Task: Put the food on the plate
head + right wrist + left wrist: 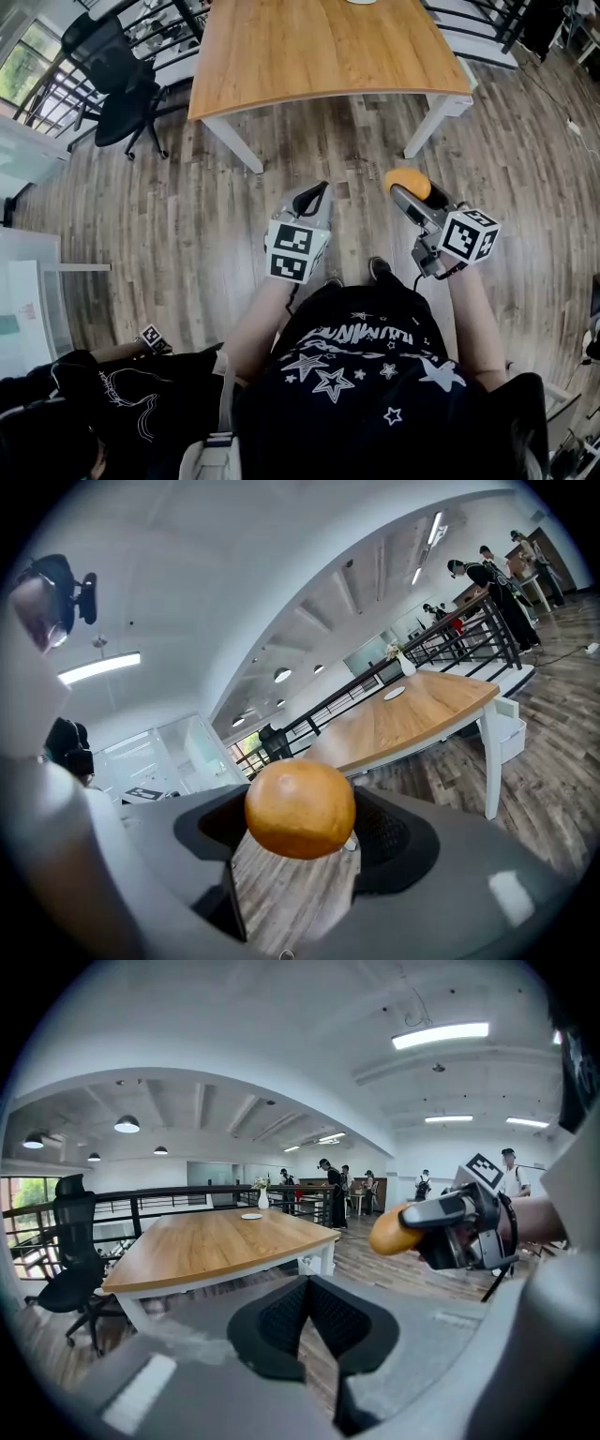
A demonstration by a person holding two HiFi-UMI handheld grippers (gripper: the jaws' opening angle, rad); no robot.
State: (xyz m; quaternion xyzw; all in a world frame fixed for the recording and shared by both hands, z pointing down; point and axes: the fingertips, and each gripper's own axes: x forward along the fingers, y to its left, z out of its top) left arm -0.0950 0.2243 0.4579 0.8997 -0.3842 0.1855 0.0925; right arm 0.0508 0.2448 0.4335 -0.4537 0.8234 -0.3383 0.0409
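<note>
A round orange-brown bun sits between the jaws of my right gripper, which is shut on it and held in the air over the wooden floor. The left gripper view shows the same bun in the right gripper. My left gripper hangs beside it, shut, with its pads meeting and nothing in them. A small white plate lies far off on the wooden table, well ahead of both grippers.
A white vase stands behind the plate. A black office chair is left of the table. Another person crouches at my lower left. Railings and several people lie beyond the table.
</note>
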